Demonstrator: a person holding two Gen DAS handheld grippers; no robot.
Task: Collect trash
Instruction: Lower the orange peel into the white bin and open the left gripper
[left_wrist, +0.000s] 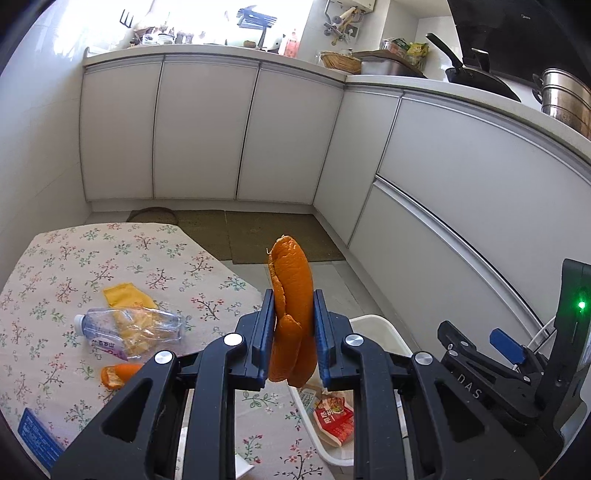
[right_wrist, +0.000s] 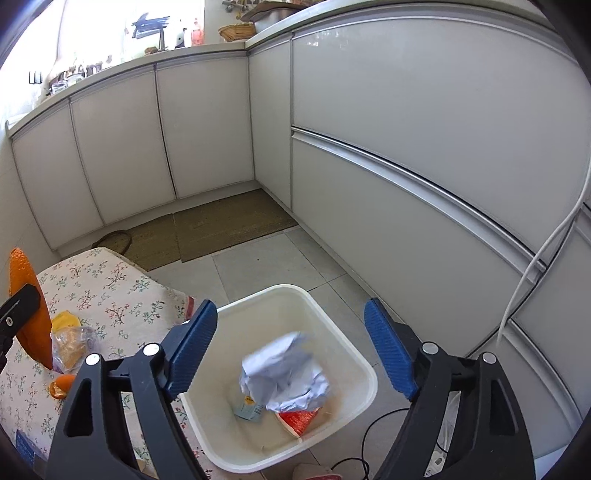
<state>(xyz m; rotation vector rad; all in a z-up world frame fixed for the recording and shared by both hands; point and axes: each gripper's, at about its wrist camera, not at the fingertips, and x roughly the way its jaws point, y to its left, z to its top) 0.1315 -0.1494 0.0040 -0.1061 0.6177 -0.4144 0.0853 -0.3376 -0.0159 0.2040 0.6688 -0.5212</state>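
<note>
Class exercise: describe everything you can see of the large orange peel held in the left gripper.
The orange peel is a long, curled strip with a bright orange, dimpled outer skin and a ragged edge at its top. It stands roughly upright, pinched near its middle between the blue pads of the left gripper, its ends sticking out above and below. Lifted off the floral tablecloth, it touches only the pads. The right wrist view shows it at the left edge.
</note>
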